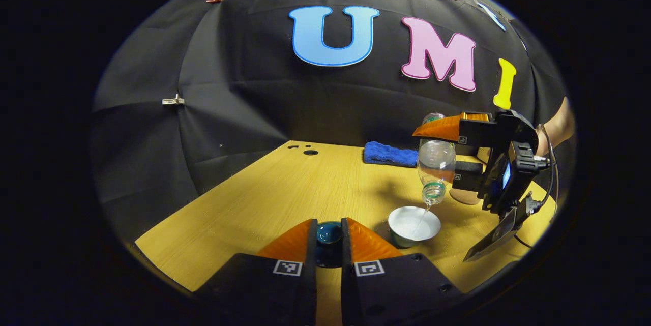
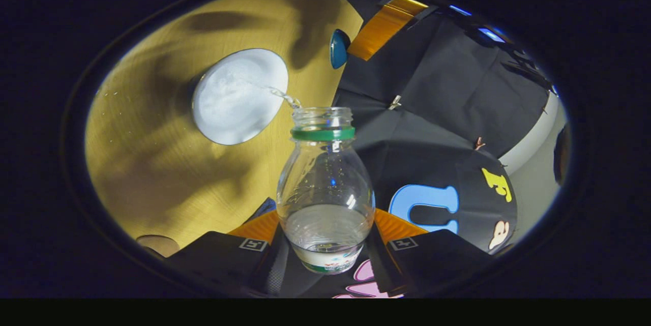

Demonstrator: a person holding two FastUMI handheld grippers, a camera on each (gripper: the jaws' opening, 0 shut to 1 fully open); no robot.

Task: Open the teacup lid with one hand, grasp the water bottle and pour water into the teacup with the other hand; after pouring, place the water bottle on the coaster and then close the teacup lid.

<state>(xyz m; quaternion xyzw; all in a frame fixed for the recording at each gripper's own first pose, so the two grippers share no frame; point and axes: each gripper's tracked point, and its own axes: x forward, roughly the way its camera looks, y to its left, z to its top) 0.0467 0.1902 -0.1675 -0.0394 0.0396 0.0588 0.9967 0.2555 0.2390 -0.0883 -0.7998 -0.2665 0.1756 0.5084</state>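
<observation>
The left gripper (image 1: pixel 328 237) is closed narrowly on the teacup lid (image 1: pixel 328 233), which is held clear of the table (image 1: pixel 244 204), beside the cup. The right gripper (image 2: pixel 325 237) is clamped on the body of the water bottle (image 2: pixel 325 188), which is tipped neck-down; a thin stream is seen falling into the open teacup (image 1: pixel 414 224). Behind the cup, a blue cloth (image 1: pixel 390 154) lies at the table's far edge.

The bottle is judged light, thin-walled and smooth: excess squeeze would deform it, so a hold at mid-body is advised. The lid appears glazed, hard and fragile; a firm hold on it is advised.
</observation>
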